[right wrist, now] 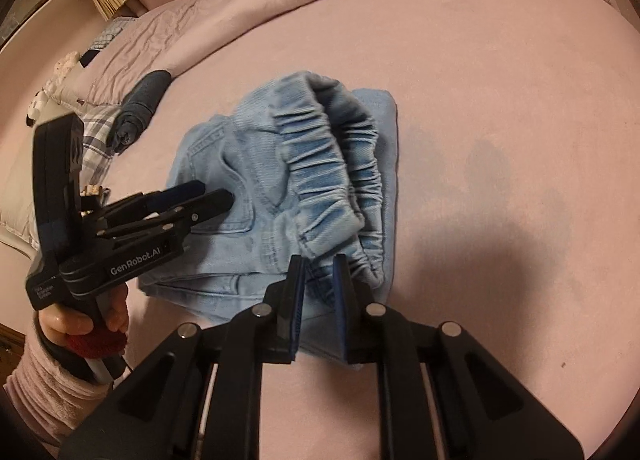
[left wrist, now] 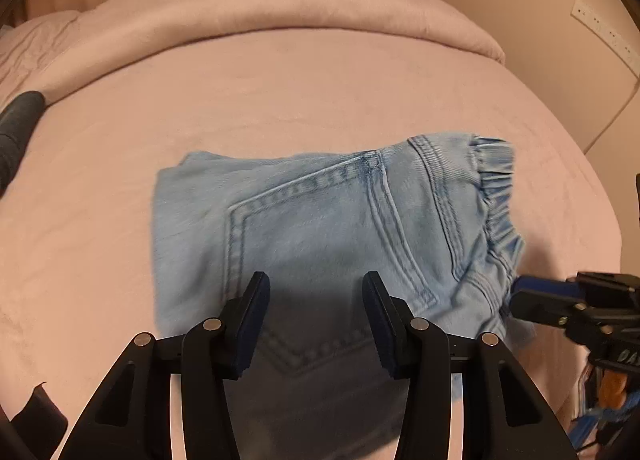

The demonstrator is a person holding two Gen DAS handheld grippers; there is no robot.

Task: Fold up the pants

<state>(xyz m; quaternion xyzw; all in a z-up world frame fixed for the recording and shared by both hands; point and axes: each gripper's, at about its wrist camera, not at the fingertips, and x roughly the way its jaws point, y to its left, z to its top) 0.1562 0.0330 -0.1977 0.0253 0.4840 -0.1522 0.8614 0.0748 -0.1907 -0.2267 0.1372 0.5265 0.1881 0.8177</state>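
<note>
Pale denim pants point(left wrist: 320, 219) lie folded in a compact bundle mid-frame on the pink bed point(left wrist: 320, 91), long axis left to right, elastic waistband point(right wrist: 332, 163) at the right end. Right gripper point(right wrist: 319, 280), lower centre, is nearer that waistband: fingers narrowly apart, denim edge between them, grip uncertain. Left gripper point(left wrist: 316, 300) hovers over the back pocket, fingers wide apart, holding nothing.

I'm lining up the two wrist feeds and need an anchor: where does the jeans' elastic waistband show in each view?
Left wrist: the elastic waistband runs down the right end of the folded jeans, right of centre.
Right wrist: the waistband sits at centre, gaping open toward the camera, just beyond the right gripper.
Shared landmark: the back pocket, under the left gripper.
</note>
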